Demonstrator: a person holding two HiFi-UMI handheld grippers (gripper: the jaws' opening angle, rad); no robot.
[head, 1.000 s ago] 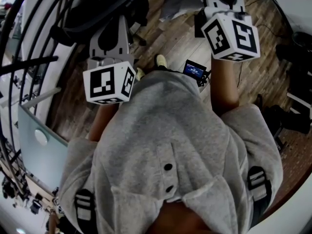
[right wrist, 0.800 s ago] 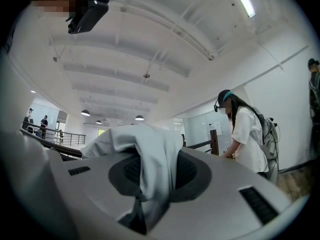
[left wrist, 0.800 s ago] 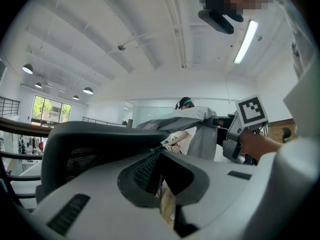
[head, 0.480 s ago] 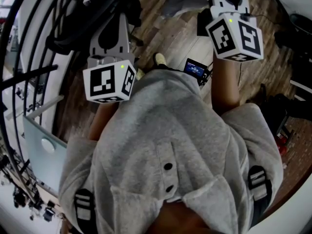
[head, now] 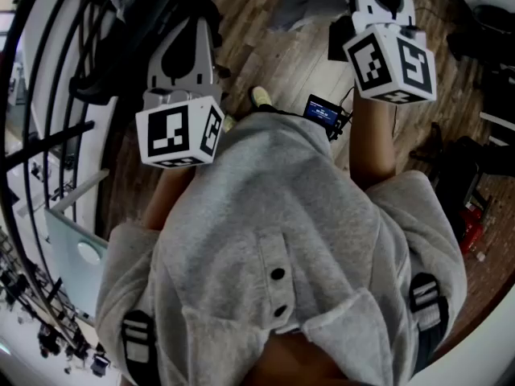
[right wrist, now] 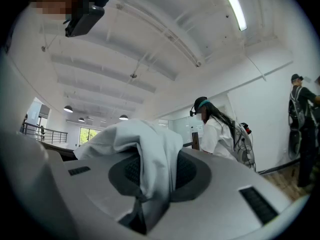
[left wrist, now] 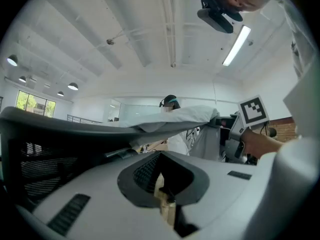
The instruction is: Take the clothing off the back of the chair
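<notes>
- Open-plan lab or data-recording studio, not a home.
- High white beamed ceiling, long fluorescent tube light, round ceiling lamps.
- Brown wood-plank floor, black equipment along its edge.
- Other people wear head-mounted gear and backpacks: one in a white top, one by the far wall.
- Big bright window, metal railing.

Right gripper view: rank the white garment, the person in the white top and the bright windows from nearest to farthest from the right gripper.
1. The white garment, centre, pinched in the jaws of the right gripper.
2. The person in the white top, right of centre, standing beyond the gripper.
3. The bright windows, left, in the far background.
</notes>
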